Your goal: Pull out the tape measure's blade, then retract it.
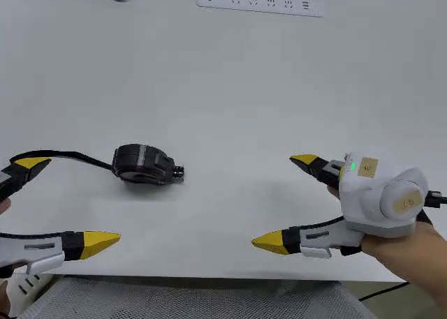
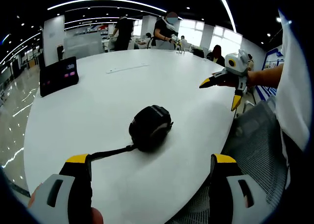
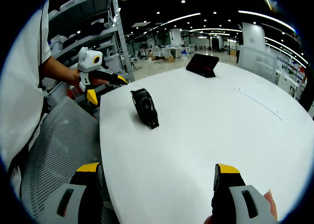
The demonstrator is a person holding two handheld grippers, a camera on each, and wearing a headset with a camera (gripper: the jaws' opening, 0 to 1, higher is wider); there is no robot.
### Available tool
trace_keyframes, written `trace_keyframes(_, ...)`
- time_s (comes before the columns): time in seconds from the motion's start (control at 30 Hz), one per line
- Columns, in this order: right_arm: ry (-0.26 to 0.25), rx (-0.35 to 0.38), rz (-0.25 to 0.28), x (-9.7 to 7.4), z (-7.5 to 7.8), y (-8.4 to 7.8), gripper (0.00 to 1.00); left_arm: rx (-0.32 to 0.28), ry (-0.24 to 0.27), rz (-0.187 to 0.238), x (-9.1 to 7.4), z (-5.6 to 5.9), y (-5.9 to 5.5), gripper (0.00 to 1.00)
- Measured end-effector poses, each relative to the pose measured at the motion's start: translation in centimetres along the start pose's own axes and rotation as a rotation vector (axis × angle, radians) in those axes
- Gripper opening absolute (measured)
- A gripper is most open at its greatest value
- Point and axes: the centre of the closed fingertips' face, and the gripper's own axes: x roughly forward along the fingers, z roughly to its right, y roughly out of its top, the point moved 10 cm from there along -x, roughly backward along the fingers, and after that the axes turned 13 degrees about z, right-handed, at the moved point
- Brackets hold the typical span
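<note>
A black tape measure [image 1: 143,164] lies on the white table [image 1: 230,95], its blade drawn in and the hook end pointing right. A black wrist strap [image 1: 70,156] trails from it to the left. My left gripper [image 1: 66,202] stands open at the table's left front, its upper yellow tip close to the strap's end, touching nothing. In the left gripper view the tape measure [image 2: 151,127] sits just ahead of that open gripper [image 2: 151,162]. My right gripper [image 1: 286,200] is open and holds nothing, well right of the case. The right gripper view has the tape measure [image 3: 144,106] far ahead.
A white power strip [image 1: 260,3] lies at the table's far side, and a dark tablet [image 2: 59,76] stands at the far left. A grey mesh chair seat [image 1: 174,299] sits just below the near table edge. People stand in the background.
</note>
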Motion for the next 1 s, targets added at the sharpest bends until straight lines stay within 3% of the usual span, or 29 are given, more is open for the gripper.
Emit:
trace_keyframes(0.43, -0.022, 0.003, -0.015, -1.6, -0.5, -1.0, 0.97, 0.021, -0.024, -0.010, -0.7, -0.3, -0.1, 0.99)
trace_keyframes(1.0, -0.041, 0.001, -0.019, -2.0, -0.6, -1.0, 0.97, 0.042, -0.035, -0.009, -1.0, -1.1, 0.0, 0.99)
